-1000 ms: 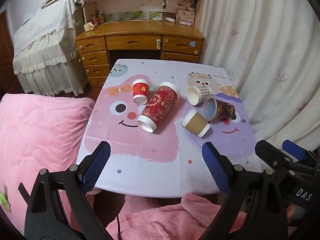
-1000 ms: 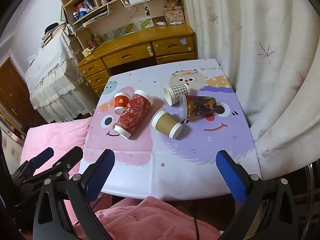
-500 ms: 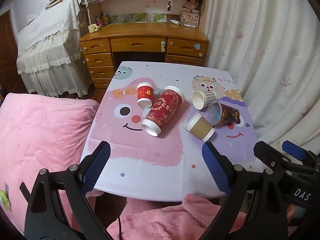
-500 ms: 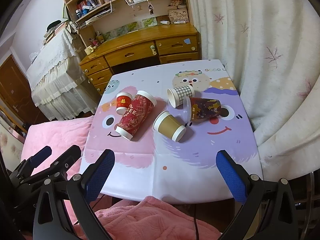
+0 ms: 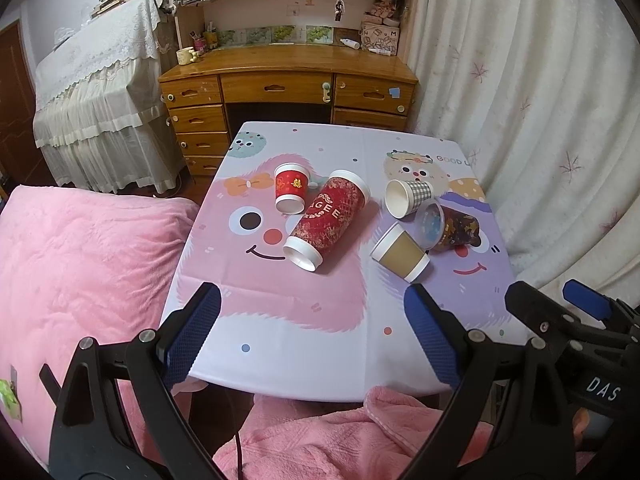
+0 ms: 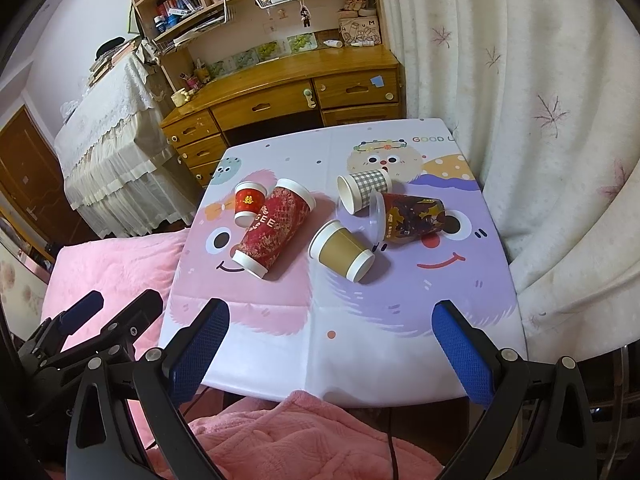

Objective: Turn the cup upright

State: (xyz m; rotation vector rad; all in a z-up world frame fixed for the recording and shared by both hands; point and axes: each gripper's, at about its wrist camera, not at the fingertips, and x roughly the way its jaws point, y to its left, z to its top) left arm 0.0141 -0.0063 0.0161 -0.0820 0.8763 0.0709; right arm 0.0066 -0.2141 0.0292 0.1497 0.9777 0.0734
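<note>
Across the middle of both views we see the tabletop [image 5: 304,344], covered by a cartoon-printed cloth in pink and purple, with five cups lying on their sides in a loose cluster on its far half. Behind it stands a wooden desk [image 5: 288,76] with drawers, and a pink blanket [image 5: 80,272] fills the left side.

The largest cup is the tall red cup [image 5: 326,220], lying diagonally with its narrow base toward us and its white rim toward the desk. Next we find the dark patterned cup [image 6: 412,218] with a clear lid, on its side over the purple face, its lid end facing left. The brown cup [image 6: 342,250] lies just in front of it, mouth pointing to the far left, close to the lid. The checked cup [image 6: 362,190] rests just behind the dark one, its open mouth toward the left. The small red cup [image 5: 291,193] lies beside the upper end of the tall red cup, very close to it.

Our left gripper [image 5: 312,340] and right gripper [image 6: 334,356] both hover over the near edge, well apart from every cup, with jaws spread wide and holding nothing.
</note>
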